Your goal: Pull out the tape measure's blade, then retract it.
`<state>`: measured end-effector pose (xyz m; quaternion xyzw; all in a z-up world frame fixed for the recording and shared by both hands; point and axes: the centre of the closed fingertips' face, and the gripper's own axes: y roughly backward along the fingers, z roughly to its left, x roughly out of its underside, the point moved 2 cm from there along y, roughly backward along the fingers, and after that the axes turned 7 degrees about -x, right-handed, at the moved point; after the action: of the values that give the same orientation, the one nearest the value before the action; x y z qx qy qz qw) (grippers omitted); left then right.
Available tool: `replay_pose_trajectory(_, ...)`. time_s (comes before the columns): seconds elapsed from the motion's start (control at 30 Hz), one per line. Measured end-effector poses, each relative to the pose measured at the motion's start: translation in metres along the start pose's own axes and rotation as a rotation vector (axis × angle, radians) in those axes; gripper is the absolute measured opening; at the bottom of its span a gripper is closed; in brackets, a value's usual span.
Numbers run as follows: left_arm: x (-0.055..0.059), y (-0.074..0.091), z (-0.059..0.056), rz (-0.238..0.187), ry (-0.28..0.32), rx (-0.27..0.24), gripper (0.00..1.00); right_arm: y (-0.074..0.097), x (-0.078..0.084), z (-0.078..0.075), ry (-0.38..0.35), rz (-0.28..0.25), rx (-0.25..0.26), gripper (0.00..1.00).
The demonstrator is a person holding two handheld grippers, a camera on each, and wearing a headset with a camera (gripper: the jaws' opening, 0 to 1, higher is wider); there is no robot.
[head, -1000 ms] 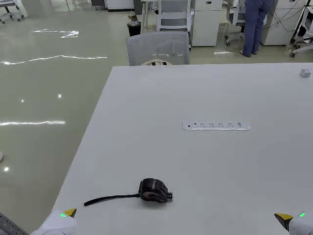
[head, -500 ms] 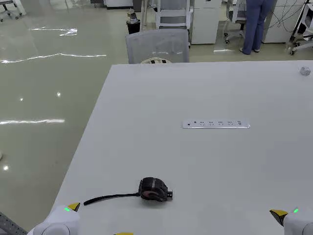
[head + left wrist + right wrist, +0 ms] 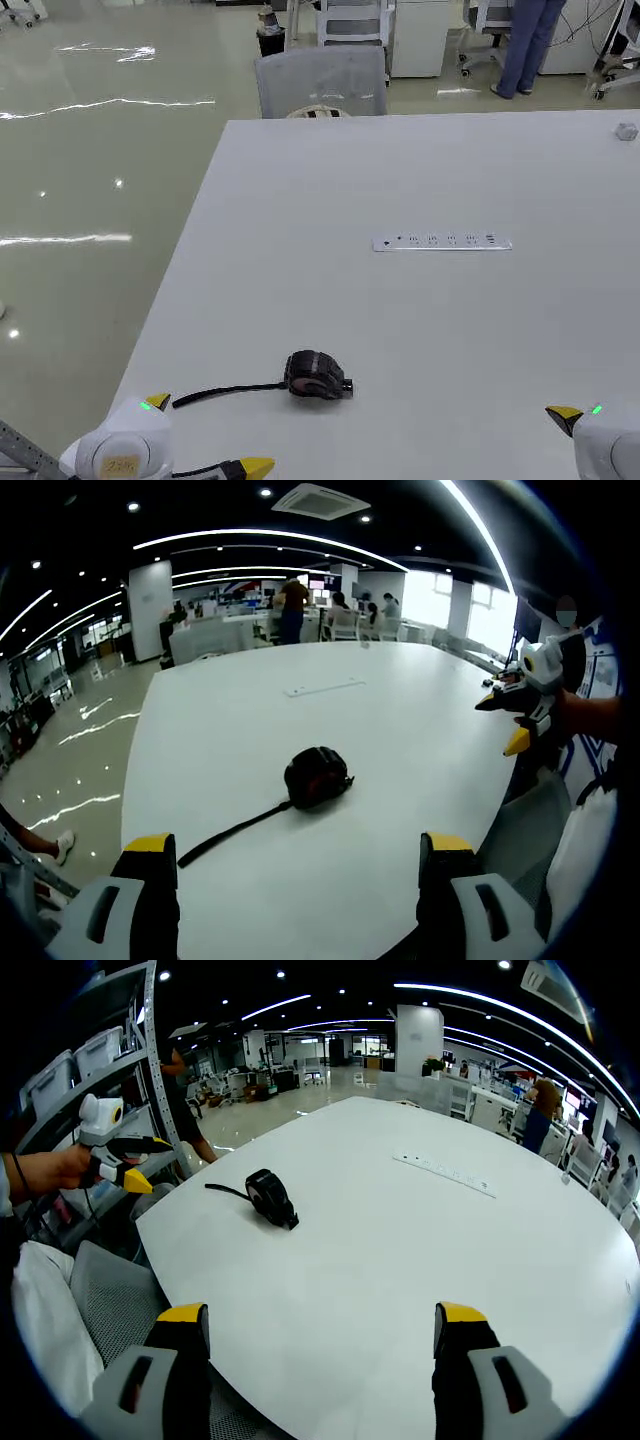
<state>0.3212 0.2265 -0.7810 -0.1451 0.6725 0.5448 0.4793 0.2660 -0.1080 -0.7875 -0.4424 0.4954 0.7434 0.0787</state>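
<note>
So nothing's really underway yet: the tape measure [image 3: 317, 375] is sitting on the white table [image 3: 420, 320] near the front edge, blade fully in, its strap [image 3: 225, 392] trailing toward the left gripper [image 3: 205, 435]. That one and the right gripper [image 3: 322, 1312] are both hovering with jaws spread wide, gripping nothing. I'm guessing the next move is pinning the case with one and pinching the blade tip with the other.

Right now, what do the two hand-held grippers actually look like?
The left gripper and right gripper match: each has two grey-and-black jaws capped with yellow tips. In the head view their bodies are rounded white shells, each showing a small green light. The left one's shell carries a yellowish round label, too blurred to read.
</note>
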Motion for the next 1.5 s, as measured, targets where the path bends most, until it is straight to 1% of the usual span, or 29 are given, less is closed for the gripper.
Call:
replay_pose_trajectory(0.2,-0.003,-0.005,0.0,0.004,-0.033,0.017,0.97,-0.006,-0.003,-0.001,0.034,0.01,-0.017,0.95)
replay_pose_trajectory(0.43,-0.006,-0.011,0.0,0.007,-0.056,0.034,0.96,-0.014,-0.007,0.0,0.059,0.018,-0.037,0.94)
replay_pose_trajectory(0.7,-0.007,-0.019,-0.003,0.02,-0.103,0.064,0.96,-0.023,-0.009,0.003,0.09,0.037,-0.062,0.92)
replay_pose_trajectory(0.93,-0.008,-0.025,-0.002,0.028,-0.144,0.084,0.95,-0.03,-0.008,0.003,0.1,0.048,-0.078,0.91)
replay_pose_trajectory(1.27,-0.015,-0.034,0.0,0.027,-0.187,0.112,0.93,-0.042,-0.012,0.005,0.132,0.064,-0.105,0.88)
replay_pose_trajectory(1.5,-0.017,-0.041,0.0,0.032,-0.227,0.138,0.92,-0.05,-0.016,0.005,0.165,0.076,-0.122,0.87)
